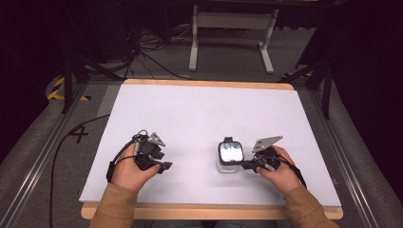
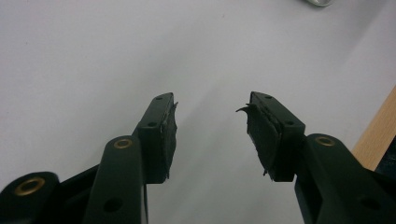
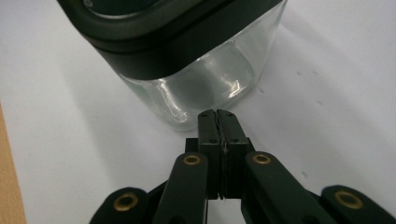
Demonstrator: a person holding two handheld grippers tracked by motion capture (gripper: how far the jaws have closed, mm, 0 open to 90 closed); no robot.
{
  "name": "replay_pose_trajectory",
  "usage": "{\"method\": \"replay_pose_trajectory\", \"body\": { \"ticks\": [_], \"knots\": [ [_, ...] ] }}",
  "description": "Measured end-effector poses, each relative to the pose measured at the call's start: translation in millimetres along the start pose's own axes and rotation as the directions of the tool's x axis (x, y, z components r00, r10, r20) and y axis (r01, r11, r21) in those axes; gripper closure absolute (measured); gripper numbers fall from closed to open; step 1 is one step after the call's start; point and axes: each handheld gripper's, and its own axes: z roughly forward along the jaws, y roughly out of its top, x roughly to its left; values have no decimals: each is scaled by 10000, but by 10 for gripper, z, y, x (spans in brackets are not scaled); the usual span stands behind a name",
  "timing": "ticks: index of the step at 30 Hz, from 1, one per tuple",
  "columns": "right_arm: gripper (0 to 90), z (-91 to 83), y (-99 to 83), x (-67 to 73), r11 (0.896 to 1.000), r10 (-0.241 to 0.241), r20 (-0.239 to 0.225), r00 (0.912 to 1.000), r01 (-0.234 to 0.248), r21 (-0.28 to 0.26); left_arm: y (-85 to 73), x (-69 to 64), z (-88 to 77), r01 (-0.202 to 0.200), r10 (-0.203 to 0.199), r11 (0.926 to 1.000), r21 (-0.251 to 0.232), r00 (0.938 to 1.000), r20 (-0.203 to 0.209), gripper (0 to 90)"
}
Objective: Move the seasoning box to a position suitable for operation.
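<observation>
High view: a white table sheet on a wood-edged board, and one thing on it — a small clear glass jar with a black-rimmed lid, standing upright in the lower middle of the frame, right of centre. The person's right gripper sits just right of the jar, tips at its lower wall; whether they touch the glass I cannot tell. The left gripper rests well apart, lower left of the sheet.

Right gripper view — the right gripper has its jaws pressed together with nothing between them, tips pointing at the jar's rounded bottom corner, very near it. The lid band crosses the top of the frame.

Left gripper view — the left gripper has its jaws spread over bare sheet; the rubber pads look frayed at the edges.

Handling, as a judgement: the jar appears empty, so probably light, but rigid, smooth and breakable. Glass walls are likely slippery against worn pads, and a push low on the corner would slide it rather than tip it. Its squarish body seems to offer flat opposite faces; a hold across those, just below the lid band, looks safest. The lid rim would give more bite than bare glass.
</observation>
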Motion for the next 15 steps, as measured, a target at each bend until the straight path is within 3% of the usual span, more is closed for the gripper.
{"method": "replay_pose_trajectory", "body": {
  "ticks": [6, 8, 12, 13, 15],
  "knots": [
    [897, -35, -37, 17, 9998, 134, -12, 9999, -134, -172, 84, -18, 43, -196, 195, 9998, 44, 9996, 205, 528],
    [894, -172, -79, -11, 9992, 204, 430, 9989, -189, -340, 145, -39, 55, -261, 262, 9997, -27, 9988, 413, 540],
    [885, -349, -142, -28, 9972, 470, 720, 9963, -426, -611, 240, -79, 52, -413, 420, 9991, -123, 9972, 618, 567],
    [880, -466, -189, -40, 9952, 638, 908, 9938, -567, -793, 326, -133, 55, -891, 909, 9955, -320, 9940, 608, 582],
    [880, -559, -229, -52, 9928, 819, 1008, 9915, -723, -954, 395, -184, 57, -1429, 1475, 9878, -616, 9860, 774, 590]
  ]
}}
